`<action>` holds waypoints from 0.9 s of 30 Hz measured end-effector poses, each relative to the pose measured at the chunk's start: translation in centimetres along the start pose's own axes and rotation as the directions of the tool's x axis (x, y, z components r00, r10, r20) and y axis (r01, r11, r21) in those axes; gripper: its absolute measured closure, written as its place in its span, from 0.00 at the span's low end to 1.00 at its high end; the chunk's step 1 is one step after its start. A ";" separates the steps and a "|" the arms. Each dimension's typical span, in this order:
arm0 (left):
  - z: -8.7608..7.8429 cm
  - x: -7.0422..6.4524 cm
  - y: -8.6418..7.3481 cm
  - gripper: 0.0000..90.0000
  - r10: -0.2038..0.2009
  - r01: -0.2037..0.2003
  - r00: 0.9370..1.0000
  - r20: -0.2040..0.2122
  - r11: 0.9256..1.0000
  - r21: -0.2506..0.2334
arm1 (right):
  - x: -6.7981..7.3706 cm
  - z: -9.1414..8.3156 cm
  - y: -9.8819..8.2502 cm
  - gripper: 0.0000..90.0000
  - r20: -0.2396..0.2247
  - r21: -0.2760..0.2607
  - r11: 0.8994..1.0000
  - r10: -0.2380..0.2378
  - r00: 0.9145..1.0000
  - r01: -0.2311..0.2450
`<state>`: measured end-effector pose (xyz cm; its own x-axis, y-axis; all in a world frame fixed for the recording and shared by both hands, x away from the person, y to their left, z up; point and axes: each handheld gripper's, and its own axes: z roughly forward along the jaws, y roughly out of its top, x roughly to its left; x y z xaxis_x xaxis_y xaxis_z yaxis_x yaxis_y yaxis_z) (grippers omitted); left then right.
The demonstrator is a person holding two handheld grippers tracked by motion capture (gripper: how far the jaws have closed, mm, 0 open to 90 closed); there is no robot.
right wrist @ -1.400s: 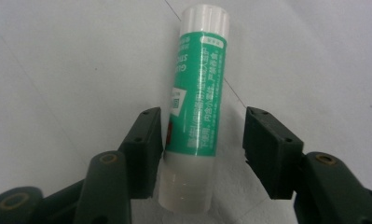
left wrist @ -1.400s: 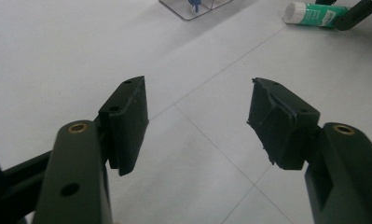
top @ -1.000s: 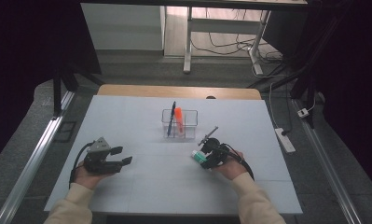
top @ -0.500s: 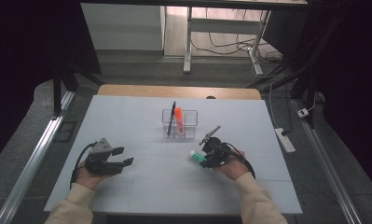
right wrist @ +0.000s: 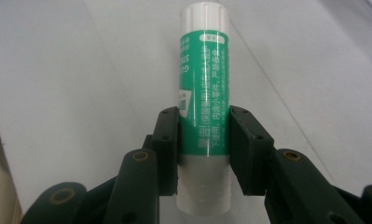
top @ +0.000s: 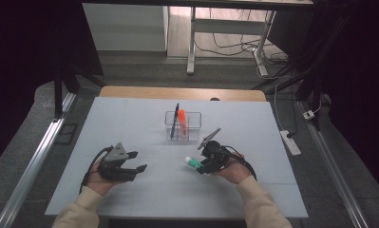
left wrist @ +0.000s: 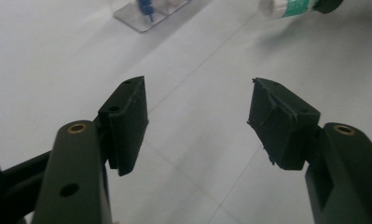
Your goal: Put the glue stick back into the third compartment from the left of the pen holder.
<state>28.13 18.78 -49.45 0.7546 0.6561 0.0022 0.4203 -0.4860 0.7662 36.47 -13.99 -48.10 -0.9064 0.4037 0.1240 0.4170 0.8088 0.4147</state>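
- Right gripper view: the right gripper [right wrist: 203, 149] is clenched on a green-and-white glue stick [right wrist: 203, 93], both pads pressed to its sides, the white capped end pointing away over the worktop [right wrist: 58, 70].
- High view: that glue stick [top: 193, 163] juts leftward from the right gripper [top: 202, 164], held above the worktop [top: 130, 114], in front of a clear organiser [top: 183, 127] holding a blue pen [top: 175, 119] and an orange marker [top: 182, 118].
- Left gripper view: the left gripper [left wrist: 197, 112] is released, jaws wide apart with bare worktop between them.
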 end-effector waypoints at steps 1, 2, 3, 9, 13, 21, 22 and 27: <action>0.2 -0.2 0.2 0.41 0.010 -0.010 1.000 0.007 1.000 0.004 | 0.1 0.1 0.1 0.72 -0.006 0.002 1.000 -0.009 1.000 0.009; 0.4 -0.4 0.4 0.41 0.021 -0.021 1.000 0.013 1.000 0.006 | 0.2 0.2 0.2 0.72 -0.013 0.006 1.000 -0.013 1.000 0.013; 0.6 -0.6 0.6 0.40 0.032 -0.033 0.999 0.017 0.999 0.007 | 0.3 0.2 0.3 0.72 -0.021 0.008 1.000 -0.013 1.000 0.013; 1.7 -1.9 1.8 0.39 0.103 -0.103 0.994 0.039 0.995 0.012 | 0.7 0.7 1.2 0.72 -0.064 0.006 0.999 -0.035 0.997 0.036; 2.2 -2.6 2.3 0.39 0.143 -0.144 0.989 0.042 0.989 0.018 | 0.8 1.2 1.9 0.72 -0.087 0.009 0.999 -0.043 0.995 0.044; 2.6 -2.8 2.5 0.38 0.155 -0.156 0.987 0.050 0.987 0.026 | 1.1 2.1 3.4 0.72 -0.130 0.026 0.997 -0.063 0.989 0.067; 2.6 -2.7 2.5 0.38 0.155 -0.157 0.987 0.051 0.987 0.026 | 1.2 2.3 3.6 0.72 -0.135 0.028 0.997 -0.065 0.989 0.069; 2.8 -2.6 2.5 0.38 0.152 -0.154 0.987 0.052 0.988 0.033 | 1.6 2.8 5.1 0.72 -0.158 0.045 0.995 -0.084 0.984 0.092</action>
<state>28.61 14.29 -49.32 0.8349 0.5437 0.0856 0.3153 -0.6000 0.7352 37.29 -8.02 -48.33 -0.9375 0.2618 0.2295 0.3343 0.8610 0.3833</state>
